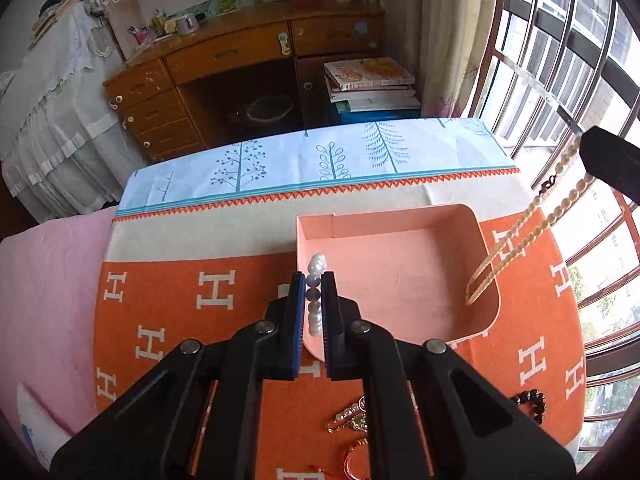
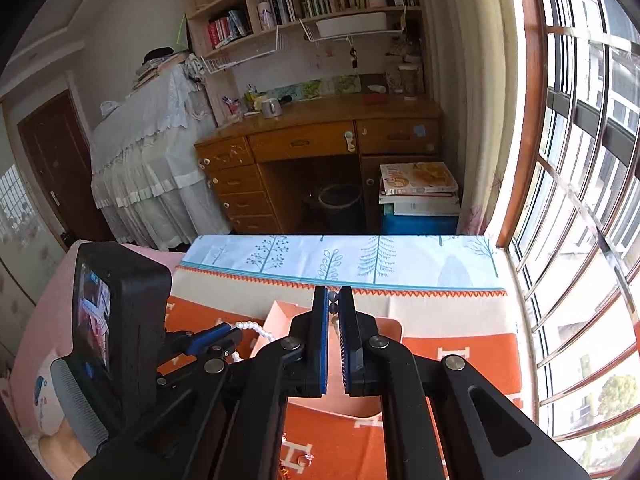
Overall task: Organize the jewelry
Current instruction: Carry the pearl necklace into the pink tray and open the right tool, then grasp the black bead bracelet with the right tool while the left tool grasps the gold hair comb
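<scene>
My left gripper is shut on a white pearl strand, held over the left wall of a pink tray that sits on an orange blanket. The right gripper enters at the upper right. A long cream bead necklace hangs from it, and its lower loop dangles inside the tray's right side. In the right wrist view, my right gripper is shut on beads of that necklace above the tray. The left gripper with the pearl strand is at the left.
Loose jewelry lies on the orange blanket near me: a pearl clip, a black bead bracelet and a red and gold piece. A barred window runs along the right. A wooden desk stands beyond the bed.
</scene>
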